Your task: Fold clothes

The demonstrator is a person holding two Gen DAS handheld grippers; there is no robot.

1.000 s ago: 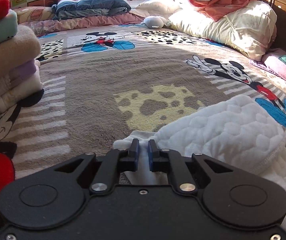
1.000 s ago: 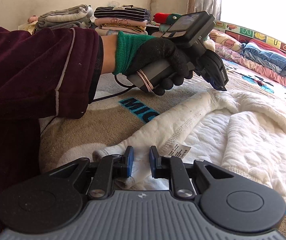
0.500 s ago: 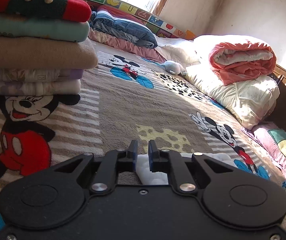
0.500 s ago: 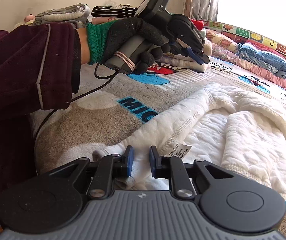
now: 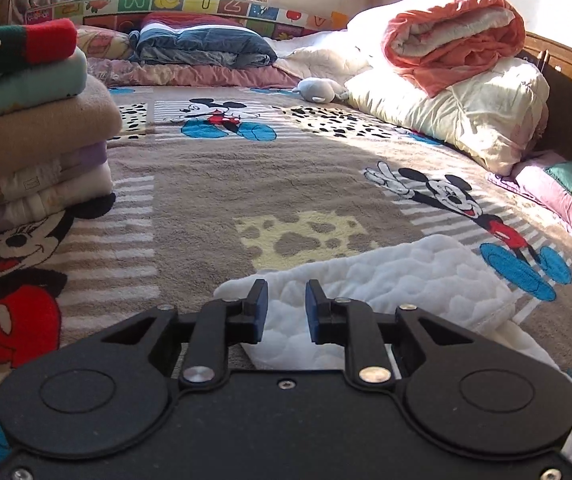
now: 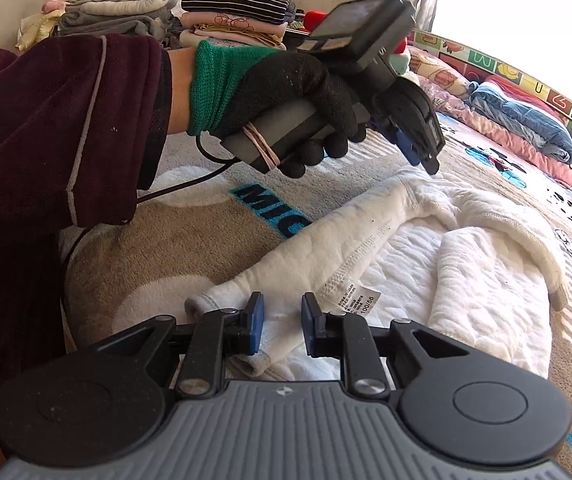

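Observation:
A white quilted garment [image 6: 465,280] lies on the Mickey Mouse blanket [image 5: 214,184], one sleeve folded over its body and another sleeve [image 6: 325,240] stretched toward the near left. My right gripper [image 6: 278,322] is open just above that sleeve's cuff, beside a size label [image 6: 359,300]. My left gripper [image 5: 286,310] is open and empty, hovering over the garment's far edge [image 5: 385,280]; it also shows in the right wrist view [image 6: 417,148], held in a black glove above the blanket, apart from the cloth.
A stack of folded clothes [image 5: 26,128] stands at the left. Pillows, a white duvet [image 5: 465,112] and a rolled orange blanket [image 5: 453,36] line the headboard side. More folded piles [image 6: 222,16] sit behind the person's arm.
Both grippers have opened wider. The left gripper swung up off the garment, then came back down toward its far edge. The right gripper stayed in place.

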